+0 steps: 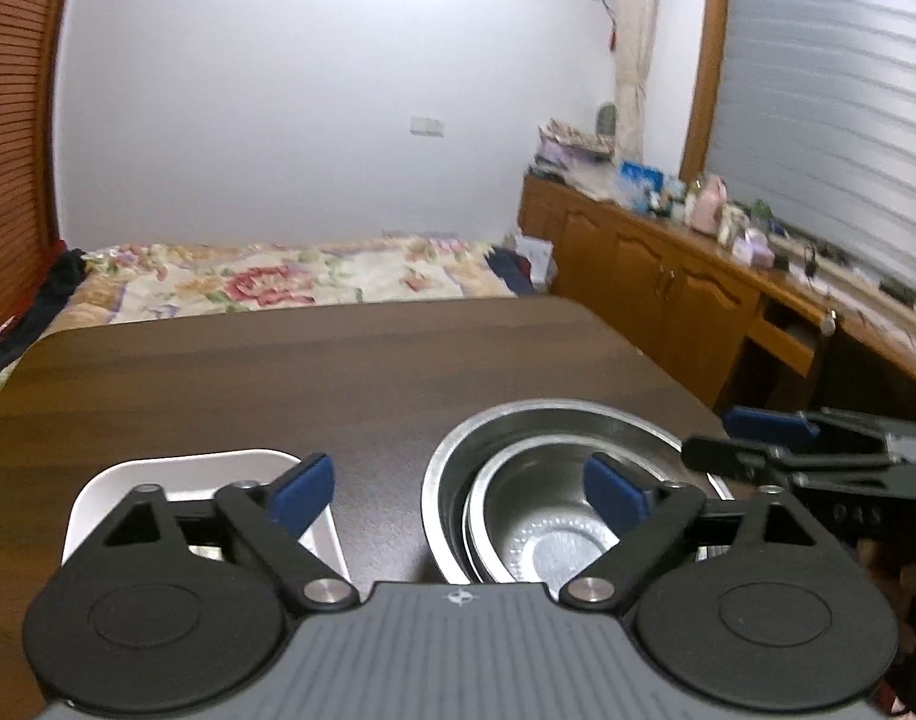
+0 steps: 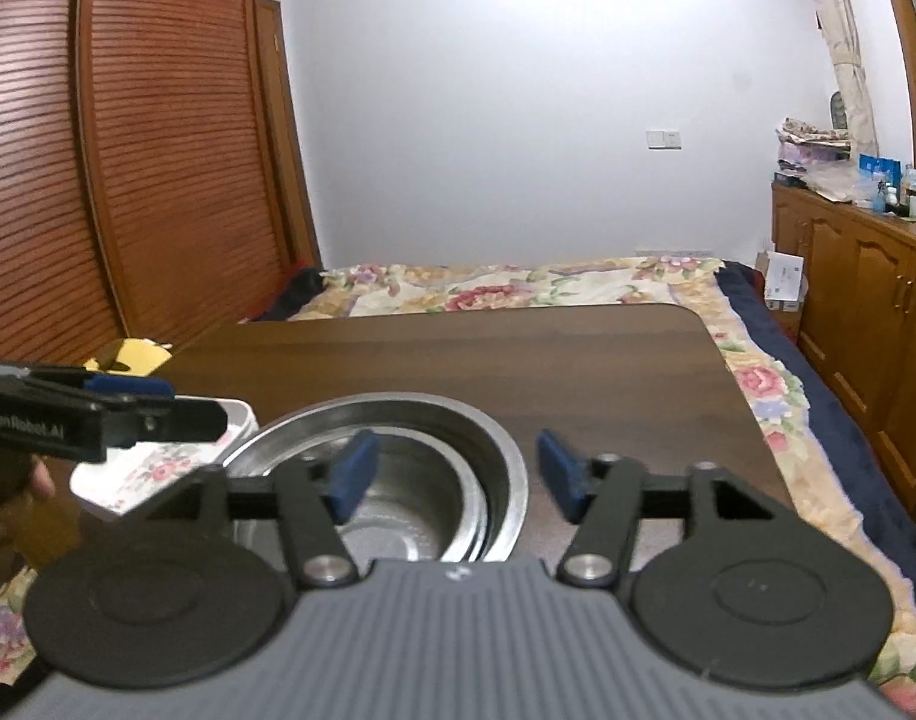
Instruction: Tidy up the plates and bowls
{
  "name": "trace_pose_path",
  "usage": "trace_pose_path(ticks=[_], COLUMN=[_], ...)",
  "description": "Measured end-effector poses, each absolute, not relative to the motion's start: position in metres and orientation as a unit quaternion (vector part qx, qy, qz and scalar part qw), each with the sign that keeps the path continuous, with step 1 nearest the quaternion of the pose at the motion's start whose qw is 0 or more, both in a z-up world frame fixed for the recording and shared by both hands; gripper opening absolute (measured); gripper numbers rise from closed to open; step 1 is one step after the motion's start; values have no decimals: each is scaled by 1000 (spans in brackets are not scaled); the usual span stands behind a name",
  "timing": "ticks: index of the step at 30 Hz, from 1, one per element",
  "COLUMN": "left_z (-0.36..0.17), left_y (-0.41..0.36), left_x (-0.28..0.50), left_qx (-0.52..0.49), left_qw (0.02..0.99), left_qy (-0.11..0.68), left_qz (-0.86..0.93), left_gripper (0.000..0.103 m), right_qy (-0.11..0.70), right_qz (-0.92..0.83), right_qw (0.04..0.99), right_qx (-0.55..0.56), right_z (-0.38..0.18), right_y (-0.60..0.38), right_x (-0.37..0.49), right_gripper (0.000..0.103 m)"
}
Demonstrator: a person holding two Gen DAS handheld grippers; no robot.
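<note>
With both grippers hovering empty above the near edge of the table (image 1: 278,360), no grasp yet made. Left gripper (image 1: 458,495): pads spread wide, holding nothing, poised between the white plate (image 1: 122,483) at near left and the nested steel bowls (image 1: 518,438) at near right. Right gripper (image 2: 455,474): likewise wide and empty, left pad over the bowls, right pad past the rim. Small bowl (image 1: 536,540) already seated inside the large one. Probably next: take the plate. Best to come in low, pinch one raised rim squarely, lift level, keep clear of the other gripper close by.
</note>
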State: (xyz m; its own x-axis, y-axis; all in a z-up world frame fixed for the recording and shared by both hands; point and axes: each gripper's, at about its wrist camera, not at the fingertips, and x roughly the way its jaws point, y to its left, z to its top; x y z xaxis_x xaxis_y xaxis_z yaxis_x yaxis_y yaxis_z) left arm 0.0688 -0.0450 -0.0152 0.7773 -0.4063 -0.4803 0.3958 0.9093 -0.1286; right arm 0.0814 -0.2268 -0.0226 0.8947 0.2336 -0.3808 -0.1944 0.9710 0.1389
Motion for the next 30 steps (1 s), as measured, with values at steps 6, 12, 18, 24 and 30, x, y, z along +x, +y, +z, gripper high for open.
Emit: trace_pose_path(ticks=[6,12,18,24,30], left_z=[-22,-32,-42,-47,-52], left_y=[-48,-48,-52,-53,-53], left_x=[63,59,60,63,62], left_qx=[-3,-12,-13,-21,-33], left_qw=[949,951,946,941,938], left_qy=[246,239,254,266,276], left_qz=[-196,-195,-202,-207,-208], left_gripper=[97,97,93,76,57], right_qy=[177,165,171,183,198], right_qz=[99,87,82,88,89], right_qw=[978,982,982,979,975], right_qx=[41,35,26,33,38], right_z=[-28,-36,-44,-45,-49], right_y=[-227,-226,-219,-218,-216], right_x=[79,80,83,85,88], right_gripper=[99,103,103,103,87])
